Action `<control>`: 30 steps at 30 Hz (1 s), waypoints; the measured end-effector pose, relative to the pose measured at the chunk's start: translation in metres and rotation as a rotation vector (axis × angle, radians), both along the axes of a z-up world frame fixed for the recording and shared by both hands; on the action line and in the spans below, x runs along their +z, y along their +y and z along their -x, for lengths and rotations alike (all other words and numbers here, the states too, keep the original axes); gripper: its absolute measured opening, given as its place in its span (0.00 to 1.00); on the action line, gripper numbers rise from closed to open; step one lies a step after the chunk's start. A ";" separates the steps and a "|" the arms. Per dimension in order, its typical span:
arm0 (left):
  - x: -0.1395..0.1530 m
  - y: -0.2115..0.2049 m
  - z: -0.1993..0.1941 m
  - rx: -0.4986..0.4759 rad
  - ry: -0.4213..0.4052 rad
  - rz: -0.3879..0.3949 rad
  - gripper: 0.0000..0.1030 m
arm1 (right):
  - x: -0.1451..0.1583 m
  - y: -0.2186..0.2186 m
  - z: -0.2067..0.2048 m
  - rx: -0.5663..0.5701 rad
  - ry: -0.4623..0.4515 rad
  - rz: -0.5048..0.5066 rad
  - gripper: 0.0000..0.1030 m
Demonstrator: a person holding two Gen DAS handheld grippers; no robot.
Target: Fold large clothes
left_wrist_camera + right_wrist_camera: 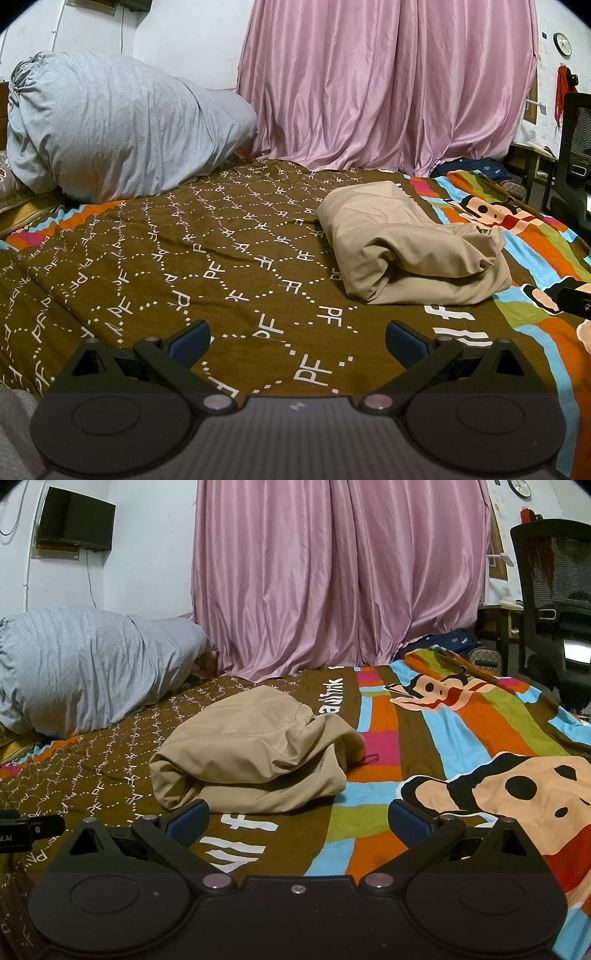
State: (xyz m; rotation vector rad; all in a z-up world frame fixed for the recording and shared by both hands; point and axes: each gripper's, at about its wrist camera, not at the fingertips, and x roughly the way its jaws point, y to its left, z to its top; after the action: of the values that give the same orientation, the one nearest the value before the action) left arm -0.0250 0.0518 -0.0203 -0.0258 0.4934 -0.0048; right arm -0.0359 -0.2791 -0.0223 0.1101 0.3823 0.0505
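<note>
A beige garment (410, 247) lies folded in a thick bundle on the bed, right of centre in the left wrist view. In the right wrist view the beige garment (255, 753) lies just beyond my fingers, left of centre. My left gripper (297, 341) is open and empty, low over the brown patterned bedspread (207, 266), with the bundle ahead to its right. My right gripper (297, 821) is open and empty, close in front of the bundle's near edge; its left fingertip (190, 818) is next to the cloth. The right gripper's tip (576, 301) shows at the left view's right edge.
A large grey bundle of bedding (118, 125) sits at the bed's far left. Pink curtains (388, 85) hang behind the bed. A black office chair (554, 602) and a desk stand to the right. The bedspread's striped cartoon part (480, 746) lies right of the garment.
</note>
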 end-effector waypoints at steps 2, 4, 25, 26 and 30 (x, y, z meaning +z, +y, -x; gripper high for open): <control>0.000 0.000 0.000 0.000 0.000 0.000 1.00 | 0.000 0.000 0.000 0.000 0.000 0.000 0.99; 0.000 0.000 0.000 0.000 0.000 0.000 1.00 | 0.000 0.000 0.000 0.000 0.001 0.000 0.99; -0.002 -0.001 0.000 0.018 0.005 -0.051 1.00 | 0.001 -0.001 -0.001 -0.001 0.004 -0.004 0.99; -0.001 -0.001 0.000 0.020 0.004 -0.053 1.00 | 0.001 -0.001 -0.001 -0.001 0.004 -0.004 0.99; -0.001 -0.001 0.000 0.026 -0.003 -0.058 1.00 | 0.001 -0.001 -0.001 -0.001 0.005 -0.006 0.99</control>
State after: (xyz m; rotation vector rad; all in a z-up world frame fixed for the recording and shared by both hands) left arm -0.0248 0.0510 -0.0212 0.0246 0.4900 0.0348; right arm -0.0352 -0.2805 -0.0216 0.1160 0.3876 0.0503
